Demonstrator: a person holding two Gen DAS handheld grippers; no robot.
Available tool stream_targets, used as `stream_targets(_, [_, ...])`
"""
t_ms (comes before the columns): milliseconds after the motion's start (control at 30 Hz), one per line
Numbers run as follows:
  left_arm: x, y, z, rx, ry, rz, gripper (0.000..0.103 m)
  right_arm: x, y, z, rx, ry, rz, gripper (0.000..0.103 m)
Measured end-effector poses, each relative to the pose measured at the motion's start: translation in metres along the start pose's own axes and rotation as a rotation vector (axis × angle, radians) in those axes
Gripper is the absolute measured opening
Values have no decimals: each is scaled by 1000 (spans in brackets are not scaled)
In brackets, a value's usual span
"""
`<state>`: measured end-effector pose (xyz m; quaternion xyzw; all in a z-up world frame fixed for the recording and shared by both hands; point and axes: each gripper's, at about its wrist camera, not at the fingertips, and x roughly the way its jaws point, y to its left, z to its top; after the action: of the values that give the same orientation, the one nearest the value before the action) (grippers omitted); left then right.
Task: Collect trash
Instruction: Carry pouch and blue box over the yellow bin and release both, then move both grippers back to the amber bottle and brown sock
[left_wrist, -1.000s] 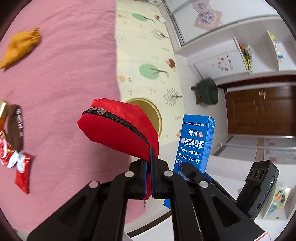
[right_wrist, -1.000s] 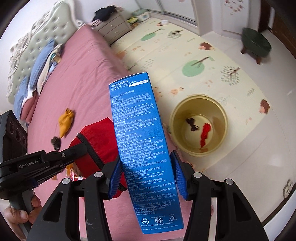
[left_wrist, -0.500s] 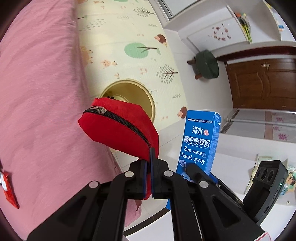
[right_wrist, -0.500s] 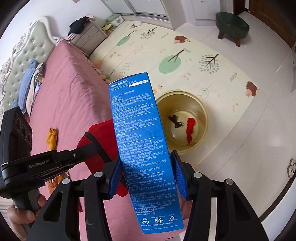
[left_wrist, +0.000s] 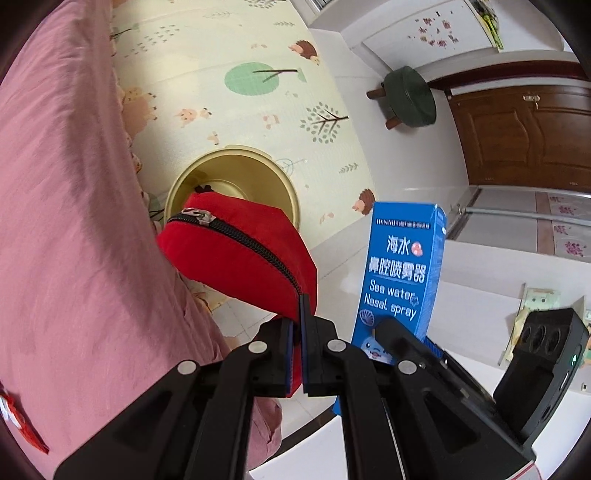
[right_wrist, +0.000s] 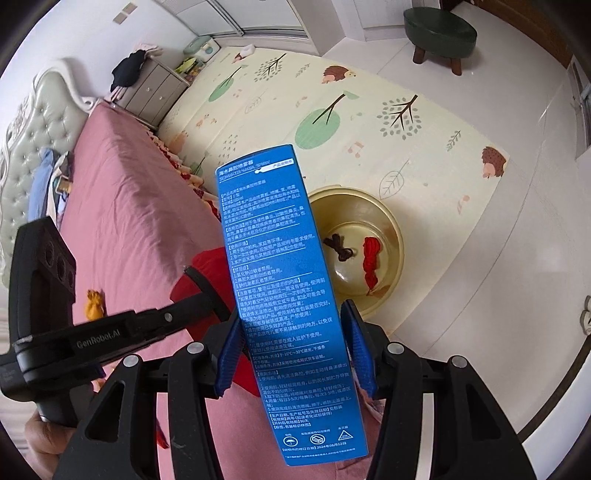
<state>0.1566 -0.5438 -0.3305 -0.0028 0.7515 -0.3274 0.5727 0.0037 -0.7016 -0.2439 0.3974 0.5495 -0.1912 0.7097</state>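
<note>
Starting with the left wrist view: the left gripper (left_wrist: 298, 332) has its fingers closed tight on a corner of the red pouch (left_wrist: 236, 254). The pouch's long axis follows its zip, running diagonally from upper left down to the jaws. It hangs above the edge of the pink bed (left_wrist: 74, 221) and covers the near rim of the gold basin (left_wrist: 236, 173), which stands on the play mat (left_wrist: 221, 92). To the right, the blue box (left_wrist: 400, 273) stands roughly upright with its printed front toward this camera. Its lower end is hidden behind the right gripper (left_wrist: 412, 338). A red wrapper (left_wrist: 22, 424) on the bed is cut off at the lower left edge. A green stool (left_wrist: 410, 96) and a brown door (left_wrist: 517, 136) lie beyond the mat.

Right wrist view: the blue box sits between the right gripper's blue pads (right_wrist: 231, 350), which still bear on its sides while the jaws are opening. Its long axis runs away from the camera, with the far end leaning left. The small print on its back is blurred. The box masks most of the red pouch and the basin's left rim. Inside the basin lie a dark scrap (right_wrist: 340, 247) and a red scrap (right_wrist: 371, 258). A small yellow item (right_wrist: 94, 304) lies on the bed. A hand (right_wrist: 44, 439) shows only in part at the lower left.
</note>
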Motion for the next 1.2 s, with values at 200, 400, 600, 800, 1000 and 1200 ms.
stream_targets(200, [-10,1,5,58,-23,69,68,-6,-5,18,23,-28,3,60])
stream_targets(400, [-27,9,-1,87,-47,116,78,-4,7,20,8,-15,-18,60])
stream_targets(600, [-49,22,-16,84,-69,128,79,-2,39,8,-56,9,-6,60])
stream_targets(800, [-77,57,-49,29,-110,151,81,3,82,-15,-145,36,11,60])
stream_targets(1000, [-105,112,-88,-59,-150,179,81,12,132,-48,-252,79,29,60])
stream_targets(1200, [-135,167,-122,-133,-187,206,81,28,179,-85,-338,127,44,60])
